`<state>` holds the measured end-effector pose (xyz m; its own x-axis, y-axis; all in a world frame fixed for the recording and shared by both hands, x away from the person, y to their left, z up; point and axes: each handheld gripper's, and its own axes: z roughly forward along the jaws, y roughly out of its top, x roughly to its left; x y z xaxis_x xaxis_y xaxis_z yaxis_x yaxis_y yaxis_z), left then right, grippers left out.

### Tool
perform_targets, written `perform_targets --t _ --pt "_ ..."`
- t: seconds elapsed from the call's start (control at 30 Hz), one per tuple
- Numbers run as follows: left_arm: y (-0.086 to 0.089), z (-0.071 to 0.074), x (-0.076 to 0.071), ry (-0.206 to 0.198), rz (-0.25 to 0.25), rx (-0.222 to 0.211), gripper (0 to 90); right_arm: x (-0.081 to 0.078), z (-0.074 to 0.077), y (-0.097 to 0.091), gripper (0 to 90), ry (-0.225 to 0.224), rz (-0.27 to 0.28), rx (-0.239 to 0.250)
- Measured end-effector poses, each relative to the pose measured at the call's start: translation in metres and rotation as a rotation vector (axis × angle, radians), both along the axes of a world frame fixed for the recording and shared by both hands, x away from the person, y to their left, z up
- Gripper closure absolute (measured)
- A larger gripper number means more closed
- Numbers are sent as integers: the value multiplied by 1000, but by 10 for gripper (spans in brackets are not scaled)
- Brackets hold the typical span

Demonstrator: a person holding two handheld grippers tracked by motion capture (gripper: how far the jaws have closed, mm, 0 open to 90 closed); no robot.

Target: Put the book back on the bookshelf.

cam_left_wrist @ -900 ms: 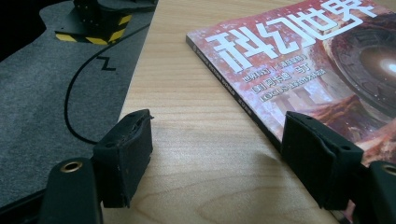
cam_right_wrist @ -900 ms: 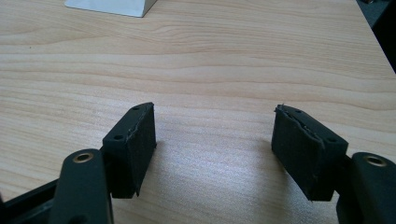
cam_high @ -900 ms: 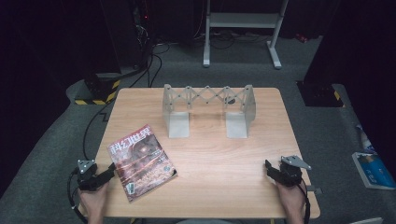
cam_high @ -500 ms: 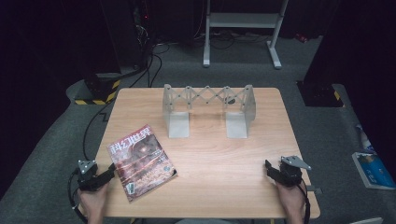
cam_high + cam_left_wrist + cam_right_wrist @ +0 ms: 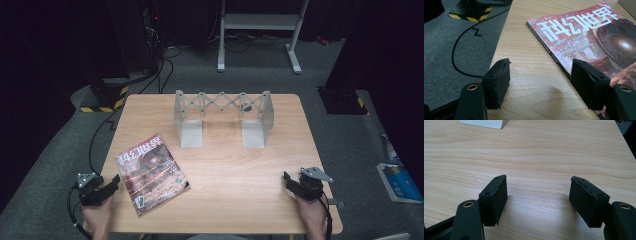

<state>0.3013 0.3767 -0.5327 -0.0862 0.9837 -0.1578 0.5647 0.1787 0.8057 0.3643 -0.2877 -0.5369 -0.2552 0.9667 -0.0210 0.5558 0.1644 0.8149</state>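
wooden table (image 5: 230, 170) is bearing a magazine (image 5: 152, 172) just beside the left gripper (image 5: 102, 189); both grippers, right gripper (image 5: 296, 184) included, are gaping empty, likely readying a pickup.

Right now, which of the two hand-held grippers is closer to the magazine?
The left gripper, at the table's near left corner: its open jaws sit beside the red-covered magazine. The right gripper hovers over bare wooden table, far from it.
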Motion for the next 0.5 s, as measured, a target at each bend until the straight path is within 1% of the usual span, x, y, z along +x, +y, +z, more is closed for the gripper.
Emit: perform_targets --t 0.13,0.27,0.33,0.37,0.47,0.5 --pt "-2 1 -1 -7 -5 -7 325 0 0 0 309 0 1 0" --pt "-4 2 -1 -14 -20 -18 327 0 0 0 309 -1 3 -4" --pt "-5 2 -1 -27 -30 -18 334 0 0 0 309 -2 4 -6" --pt "-6 3 -1 -34 -35 -12 356 0 0 0 309 -2 5 -5" --pt "-10 4 0 -54 -58 5 369 0 0 0 309 -3 7 -7" --pt "-11 4 0 -55 -62 1 369 0 0 0 309 -3 7 -7"
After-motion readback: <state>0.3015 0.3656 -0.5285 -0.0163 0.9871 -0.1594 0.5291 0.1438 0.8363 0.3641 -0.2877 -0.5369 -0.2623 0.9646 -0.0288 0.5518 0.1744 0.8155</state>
